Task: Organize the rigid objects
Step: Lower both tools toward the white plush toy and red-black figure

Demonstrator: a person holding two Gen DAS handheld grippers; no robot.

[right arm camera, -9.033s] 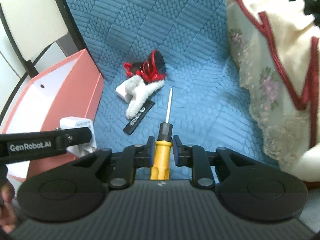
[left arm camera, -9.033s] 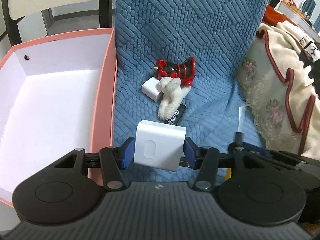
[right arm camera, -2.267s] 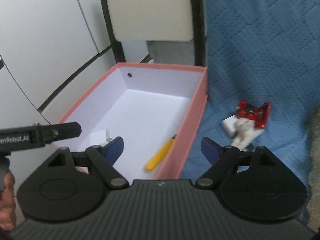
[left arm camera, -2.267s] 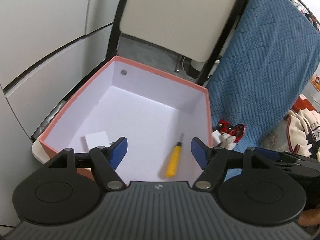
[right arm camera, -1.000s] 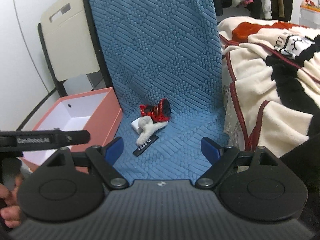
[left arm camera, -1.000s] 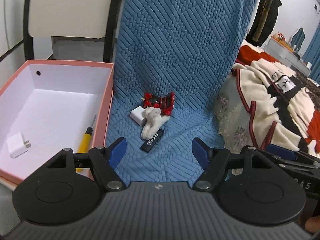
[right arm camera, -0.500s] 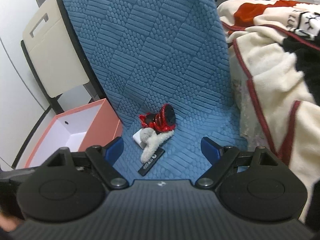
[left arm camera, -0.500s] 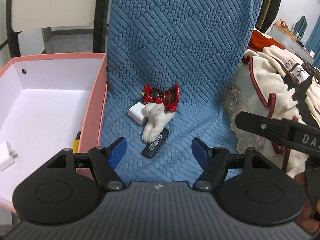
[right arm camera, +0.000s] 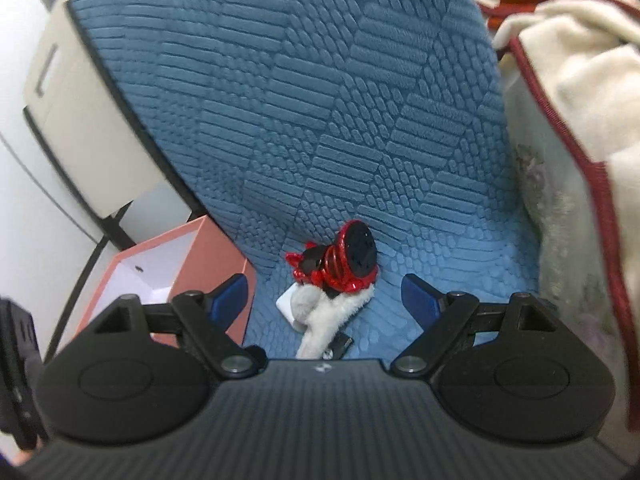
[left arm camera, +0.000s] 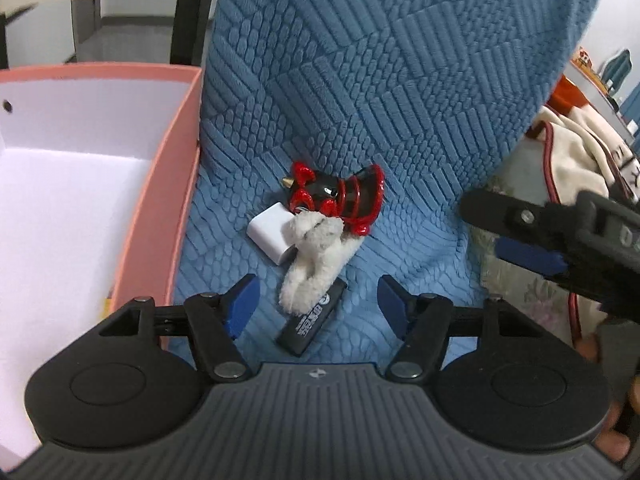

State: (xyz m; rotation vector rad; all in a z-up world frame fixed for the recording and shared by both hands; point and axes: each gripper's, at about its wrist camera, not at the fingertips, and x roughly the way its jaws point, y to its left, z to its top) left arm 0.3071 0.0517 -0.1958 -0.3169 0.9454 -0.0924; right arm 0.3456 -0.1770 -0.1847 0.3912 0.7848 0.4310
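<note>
We're back over the pile on the blue quilted seat cover (left arm camera: 400, 92): glossy red-and-black figurine (left arm camera: 340, 200), small white cube charger (left arm camera: 269, 236) touching its left side, fluffy white plush toy (left arm camera: 312, 252) draped across both, and a flat black USB stick (left arm camera: 314, 318) poking out under the plush.

Left gripper (left arm camera: 318, 300) is spread wide and empty, fingers straddling the plush and stick. Right gripper (right arm camera: 326, 294) is also wide apart with nothing in it, lined up on the figurine.

Versus 9 s ago: then we were clamped on a second white charger (left) and a yellow screwdriver (right). Both went into the pink cardboard box (left arm camera: 160, 184) by 2.3 s ago; only a yellow sliver shows at its near wall now. Since 0.5 s ago both grippers have closed in on the pile.

Two rigid items sorted, three left (plush is soft, likely stays).
</note>
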